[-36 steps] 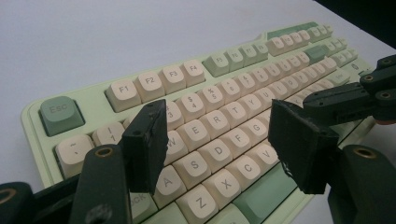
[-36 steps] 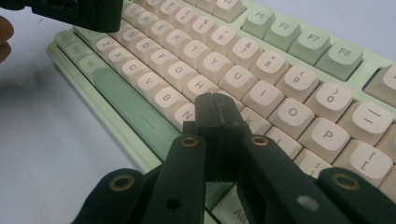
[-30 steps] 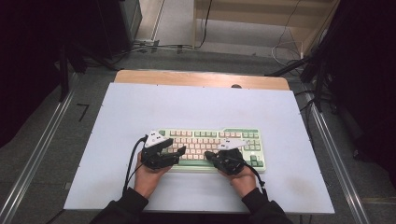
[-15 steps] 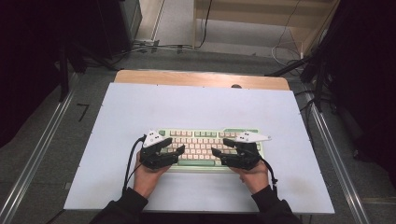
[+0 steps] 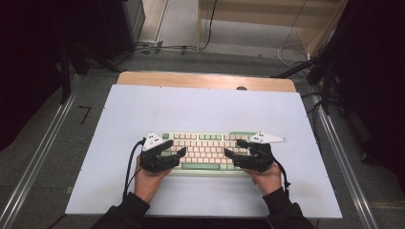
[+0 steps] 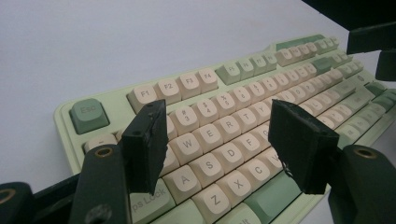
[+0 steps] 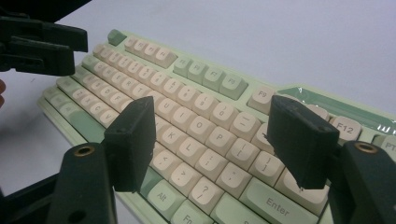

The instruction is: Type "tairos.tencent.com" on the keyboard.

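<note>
Near edge, high view: 2 hands in from the bottom, left gripper (image 5: 177, 151) over the keyboard's (image 5: 205, 148) left end, right gripper (image 5: 234, 149) over its right end, tips pointing inward at each other. Both sets of jaws wide, nothing clamped.

Left gripper view: left gripper (image 6: 224, 140) hovering above the keyboard (image 6: 233, 121), pads over the letter block near W, E, S, D; contact with keycaps not resolvable. Right gripper view: right gripper (image 7: 215, 140) spread above the keyboard (image 7: 187, 116), pads straddling the K, L, bracket area, Enter key just below the right pad.

Keyboard flat on the white table (image 5: 200, 109), just beyond both hands, long side parallel to the near edge.

Versus 1 s ago: right gripper shifted rightward off the mid-right keys toward the end, jaws just opening from shut to wide, nothing between them. Left gripper unchanged, same spot. Keyboard same spot.

Hard to read: keyboard's bottom row partly covered by both grippers in the high view; far-end keys blurred in both gripper views.
</note>
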Available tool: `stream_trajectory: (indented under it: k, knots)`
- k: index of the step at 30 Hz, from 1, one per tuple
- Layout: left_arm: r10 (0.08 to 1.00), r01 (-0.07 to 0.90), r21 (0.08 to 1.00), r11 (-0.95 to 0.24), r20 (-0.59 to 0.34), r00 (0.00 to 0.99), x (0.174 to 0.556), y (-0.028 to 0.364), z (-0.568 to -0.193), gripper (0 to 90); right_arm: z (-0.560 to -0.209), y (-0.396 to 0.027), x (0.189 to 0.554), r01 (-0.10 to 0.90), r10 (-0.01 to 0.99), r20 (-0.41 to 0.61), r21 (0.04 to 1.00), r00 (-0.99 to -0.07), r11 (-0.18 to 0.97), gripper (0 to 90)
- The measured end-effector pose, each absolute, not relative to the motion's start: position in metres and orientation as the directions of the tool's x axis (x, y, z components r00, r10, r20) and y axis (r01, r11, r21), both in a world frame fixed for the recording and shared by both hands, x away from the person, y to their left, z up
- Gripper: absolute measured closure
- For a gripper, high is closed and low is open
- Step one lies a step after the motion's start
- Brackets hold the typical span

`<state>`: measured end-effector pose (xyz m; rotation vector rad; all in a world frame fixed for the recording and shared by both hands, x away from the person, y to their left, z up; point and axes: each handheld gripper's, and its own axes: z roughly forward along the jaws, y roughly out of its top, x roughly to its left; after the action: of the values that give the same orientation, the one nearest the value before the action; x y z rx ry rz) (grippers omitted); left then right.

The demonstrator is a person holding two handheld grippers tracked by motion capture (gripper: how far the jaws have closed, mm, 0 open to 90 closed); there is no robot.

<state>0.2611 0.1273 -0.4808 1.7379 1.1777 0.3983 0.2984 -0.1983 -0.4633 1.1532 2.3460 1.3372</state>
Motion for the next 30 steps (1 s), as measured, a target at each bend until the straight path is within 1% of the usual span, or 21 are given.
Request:
stream_trajectory:
  k: [9, 14, 18, 22, 30]
  knots:
    - [0.853, 0.528, 0.847, -0.063, -0.229, 0.469, 0.260, 0.132, -0.480, 38.1, -0.463, -0.203, 0.299, 0.527, 0.727, 0.181, 0.802, -0.663, 0.280, 30.1]
    - [0.857, 0.524, 0.849, -0.062, -0.224, 0.464, 0.259, 0.133, -0.479, 38.0, -0.462, -0.209, 0.299, 0.528, 0.737, 0.179, 0.805, -0.652, 0.272, 28.0]
    - [0.865, 0.511, 0.857, -0.073, -0.201, 0.461, 0.257, 0.134, -0.477, 37.6, -0.462, -0.215, 0.299, 0.530, 0.749, 0.173, 0.806, -0.639, 0.265, 25.7]
    - [0.874, 0.505, 0.860, -0.076, -0.186, 0.449, 0.252, 0.139, -0.475, 33.5, -0.462, -0.222, 0.299, 0.535, 0.762, 0.162, 0.800, -0.627, 0.271, 21.5]
    - [0.906, 0.505, 0.863, -0.027, -0.193, 0.378, 0.244, 0.164, -0.473, 27.4, -0.461, -0.248, 0.296, 0.552, 0.814, 0.142, 0.798, -0.563, 0.243, 21.1]
